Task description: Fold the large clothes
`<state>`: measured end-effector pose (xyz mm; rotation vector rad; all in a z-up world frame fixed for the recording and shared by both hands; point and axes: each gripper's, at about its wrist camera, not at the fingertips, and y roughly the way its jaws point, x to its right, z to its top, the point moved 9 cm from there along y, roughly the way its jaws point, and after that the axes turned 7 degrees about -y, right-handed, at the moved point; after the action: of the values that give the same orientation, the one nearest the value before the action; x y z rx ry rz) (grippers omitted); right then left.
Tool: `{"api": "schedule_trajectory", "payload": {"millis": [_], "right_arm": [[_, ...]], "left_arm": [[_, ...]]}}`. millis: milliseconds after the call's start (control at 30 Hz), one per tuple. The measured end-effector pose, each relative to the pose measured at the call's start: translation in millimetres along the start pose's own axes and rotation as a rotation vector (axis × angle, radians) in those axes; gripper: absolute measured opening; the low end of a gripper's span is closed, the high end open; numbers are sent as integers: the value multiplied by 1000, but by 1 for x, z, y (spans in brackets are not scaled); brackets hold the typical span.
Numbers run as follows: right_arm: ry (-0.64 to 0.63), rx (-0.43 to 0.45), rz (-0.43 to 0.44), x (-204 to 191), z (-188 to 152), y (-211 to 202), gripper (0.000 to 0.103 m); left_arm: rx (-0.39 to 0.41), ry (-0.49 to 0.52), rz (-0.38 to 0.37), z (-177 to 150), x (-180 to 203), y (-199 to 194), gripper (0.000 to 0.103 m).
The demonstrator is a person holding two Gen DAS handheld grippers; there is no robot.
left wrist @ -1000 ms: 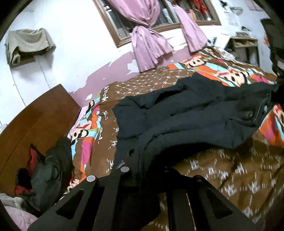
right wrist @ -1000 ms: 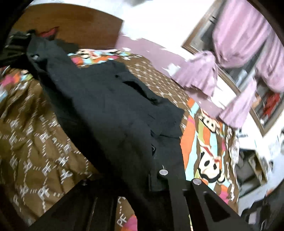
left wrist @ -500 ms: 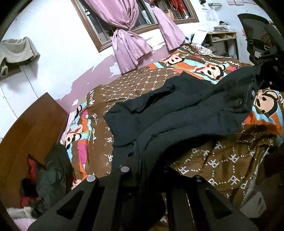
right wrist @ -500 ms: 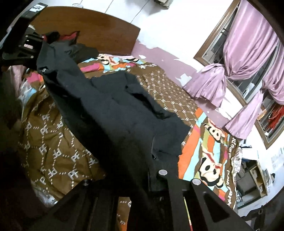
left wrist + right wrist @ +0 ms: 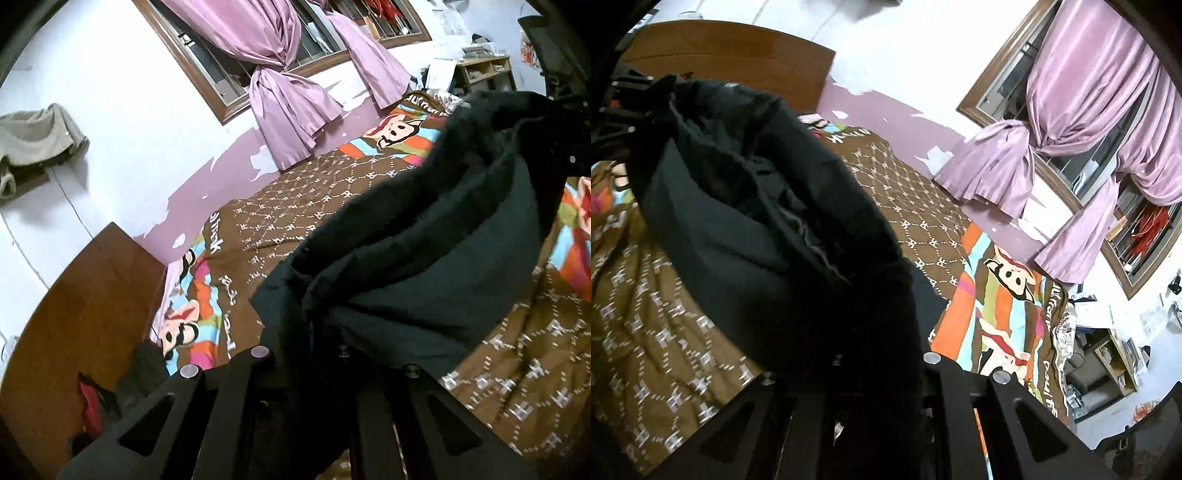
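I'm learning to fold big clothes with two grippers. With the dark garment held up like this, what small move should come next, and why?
Probably draw the two grippers apart a little. The left gripper and right gripper are each shut on the dark garment, which sags in a bunched loop between them above the brown bedspread. Taut cloth should lie flatter for folding.

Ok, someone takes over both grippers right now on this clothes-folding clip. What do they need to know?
Left gripper: shut on one end of the dark jacket.
Right gripper: shut on the other end of the same jacket.
Jacket: lifted between the two grippers, sagging in the middle above the patterned bedspread; whether its lowest part touches the bed cannot be told.
Done: both ends gripped and raised.
Left: lay it down flat, make the folds; none visible yet.
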<state>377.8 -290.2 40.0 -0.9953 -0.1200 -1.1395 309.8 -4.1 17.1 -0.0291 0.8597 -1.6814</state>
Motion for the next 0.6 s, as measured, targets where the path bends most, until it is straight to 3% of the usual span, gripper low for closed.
{"api": "schedule_trajectory", "payload": {"millis": [200, 600], "right_arm": [[36, -39, -16, 22, 16, 59, 11], [97, -50, -21, 33, 24, 172, 12]], "left_arm": [[12, 26, 7, 18, -16, 57, 5], [15, 0, -2, 21, -32, 185, 5]]}}
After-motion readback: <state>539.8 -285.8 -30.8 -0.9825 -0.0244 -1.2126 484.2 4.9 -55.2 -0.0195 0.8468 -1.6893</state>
